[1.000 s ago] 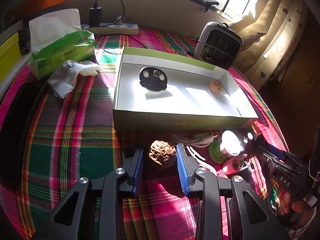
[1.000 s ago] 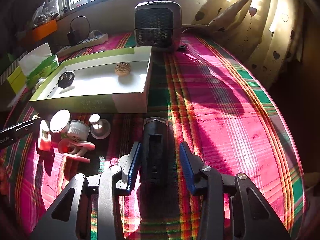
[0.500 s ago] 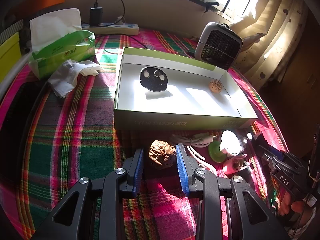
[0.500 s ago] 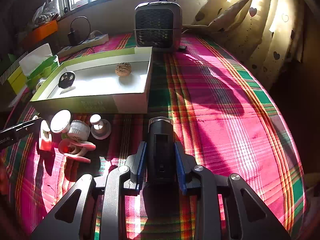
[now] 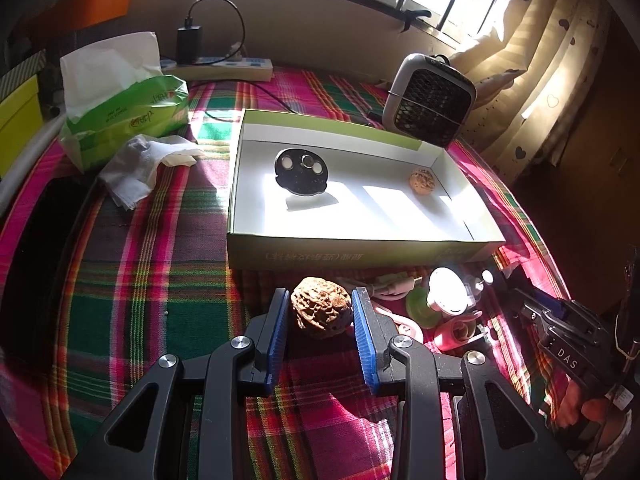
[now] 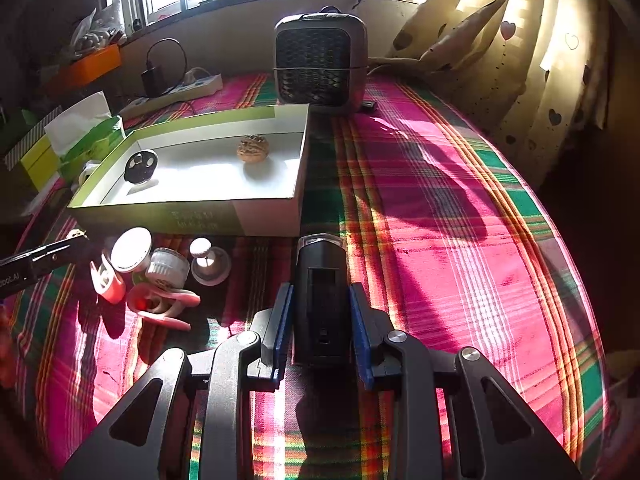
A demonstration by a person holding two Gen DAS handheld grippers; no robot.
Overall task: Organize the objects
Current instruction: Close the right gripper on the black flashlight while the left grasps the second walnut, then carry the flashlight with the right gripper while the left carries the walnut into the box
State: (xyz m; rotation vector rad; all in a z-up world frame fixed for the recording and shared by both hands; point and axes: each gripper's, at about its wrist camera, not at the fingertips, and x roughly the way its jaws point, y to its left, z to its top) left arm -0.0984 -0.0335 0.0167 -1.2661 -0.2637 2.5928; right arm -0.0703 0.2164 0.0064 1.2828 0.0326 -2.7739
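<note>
Right gripper (image 6: 320, 320), black frame with blue pads: clamped on upright-lying black rectangular plastic device with clear front cap (image 6: 320, 292), just in front of shallow white cardboard box with green rim (image 6: 188, 212); jaws have just been closing, device between them, pads pressed to both its sides.

Left gripper (image 5: 320, 332), same make: jaws part-open around wrinkled brown walnut-like shell (image 5: 322, 310); pads close on either side, contact not certain. Shell resting on pink-and-green plaid tablecloth (image 5: 160, 280), just in front of box's near wall.

Inside box: black round disc with pale circular insets (image 5: 301, 176), toward left side, standing tilted; second smaller brown walnut (image 5: 421, 179), toward right far corner.

In front of box, right of shell: cluster of small pink, white and green plastic items (image 5: 444, 300), with white cable; individual kinds hard to tell.

Behind box, at right far corner: grey portable fan with dark mesh grille (image 5: 430, 100).

Left of box: green tissue packet with white sheet protruding (image 5: 124, 108); crumpled white tissue (image 5: 140, 160) beside it.

Behind box, by wall: white power strip with black charger plugged in (image 5: 224, 68).
</note>
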